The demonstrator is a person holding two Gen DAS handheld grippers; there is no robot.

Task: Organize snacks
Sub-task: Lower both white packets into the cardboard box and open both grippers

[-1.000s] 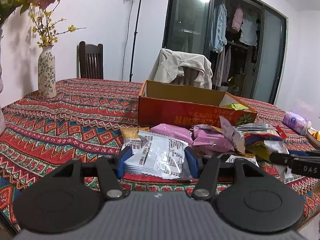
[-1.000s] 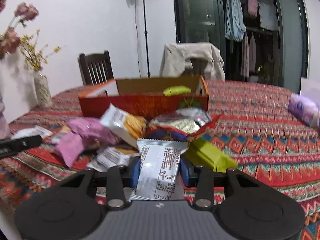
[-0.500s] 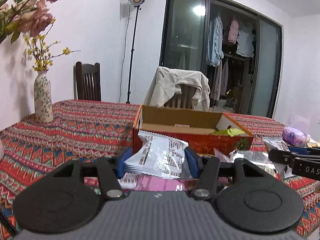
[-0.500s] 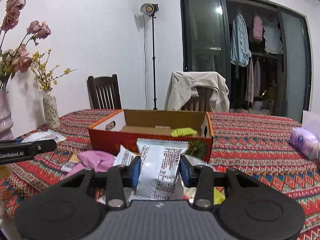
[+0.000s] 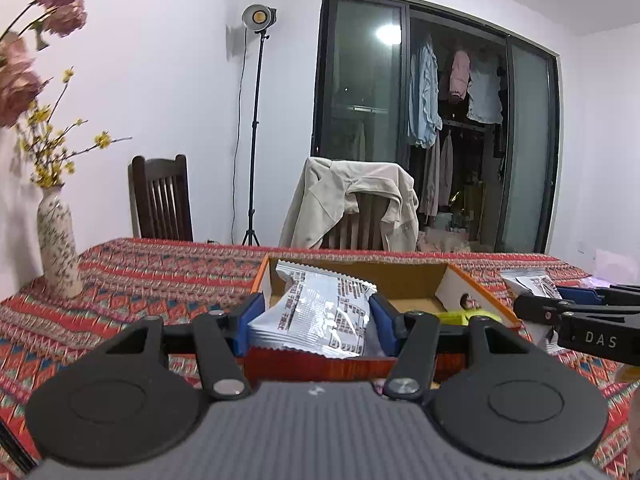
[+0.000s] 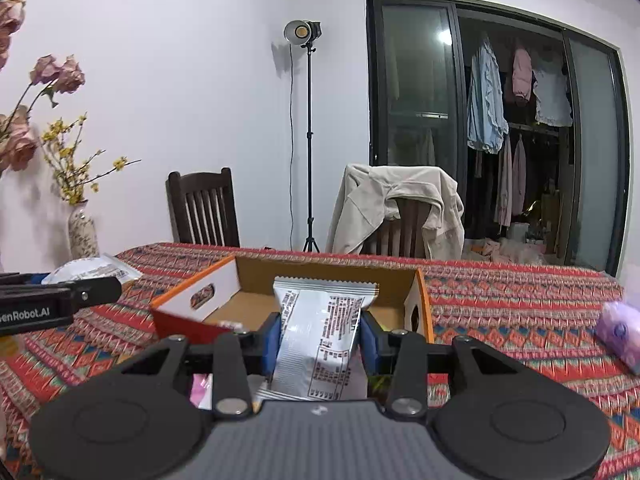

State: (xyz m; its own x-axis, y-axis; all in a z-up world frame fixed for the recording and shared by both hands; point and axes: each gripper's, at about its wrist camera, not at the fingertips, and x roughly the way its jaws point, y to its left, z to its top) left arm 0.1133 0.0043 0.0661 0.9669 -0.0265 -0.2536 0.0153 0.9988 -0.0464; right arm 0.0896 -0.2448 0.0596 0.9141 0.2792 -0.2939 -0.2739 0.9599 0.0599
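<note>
On the far left of my table I see a tall flowered vase (image 5: 56,246) with yellow twigs, standing on the red patterned cloth (image 5: 132,280). Next comes my left gripper (image 5: 316,320). Its 2 blue pads are partly closed and press on both sides of a silver snack packet (image 5: 316,316), so I have that packet held up off the cloth. The packet hangs right at the near wall of the open cardboard box (image 5: 320,364), which is orange outside and brown inside. A little yellow-green snack (image 5: 454,316) lies inside the box near its right end. To the right of the box I see my right gripper (image 6: 320,340). Its pads are closer together and they squeeze a second silver packet (image 6: 320,340) that stands upright between them, also lifted, just in front of the box. In the right view a pink wrapper (image 6: 200,390) peeks out low under the gripper. Far to the right a purple pack (image 6: 620,328) lies on the cloth, well apart from the box. Behind the table I see 2 chairs, and 1 has a beige jacket (image 5: 352,200) over it.
</note>
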